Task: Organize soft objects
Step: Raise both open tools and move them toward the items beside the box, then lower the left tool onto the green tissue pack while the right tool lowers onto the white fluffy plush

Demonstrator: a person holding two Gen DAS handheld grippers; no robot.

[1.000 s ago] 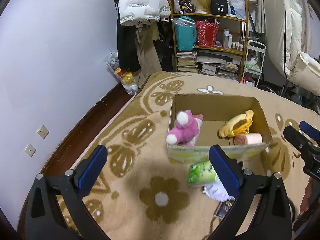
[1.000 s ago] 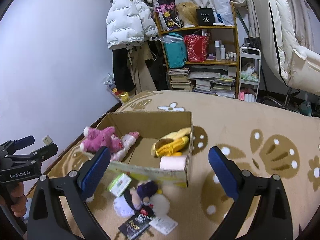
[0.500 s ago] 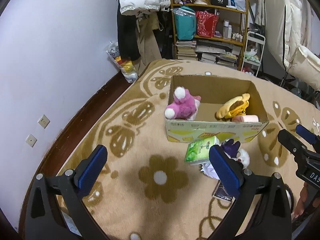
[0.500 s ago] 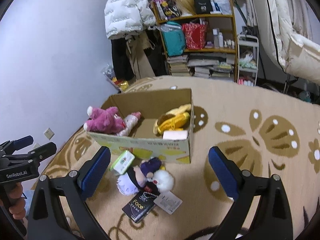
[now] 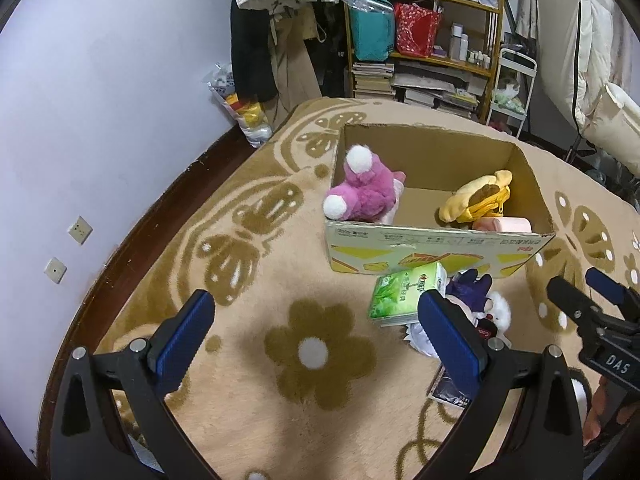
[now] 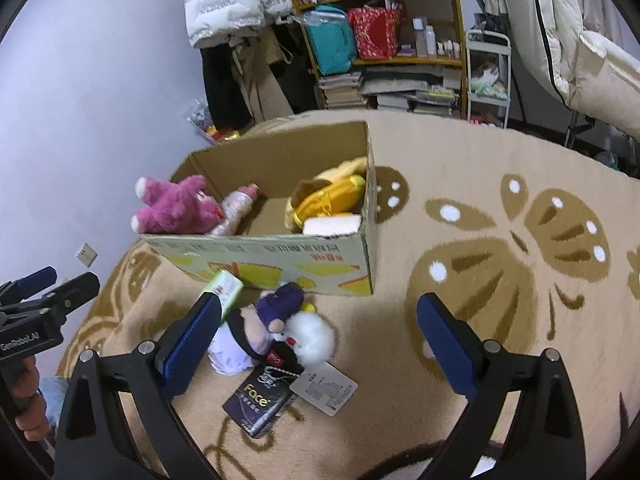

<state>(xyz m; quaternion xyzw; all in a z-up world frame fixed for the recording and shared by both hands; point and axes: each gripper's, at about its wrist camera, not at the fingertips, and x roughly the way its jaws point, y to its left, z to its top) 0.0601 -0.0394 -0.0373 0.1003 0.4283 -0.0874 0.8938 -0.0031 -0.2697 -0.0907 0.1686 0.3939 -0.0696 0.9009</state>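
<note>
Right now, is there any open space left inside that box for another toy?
Yes: the cardboard box shows bare floor mid-box, between the pink plush and yellow plush. Outside its front wall it's crowded: green tissue pack, purple doll.

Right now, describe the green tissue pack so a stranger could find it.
Find the cardboard box on the patterned rug. Against its printed front wall lies the green tissue pack, beside a small purple-and-white doll. It is the only flat green rectangular packet.
</note>
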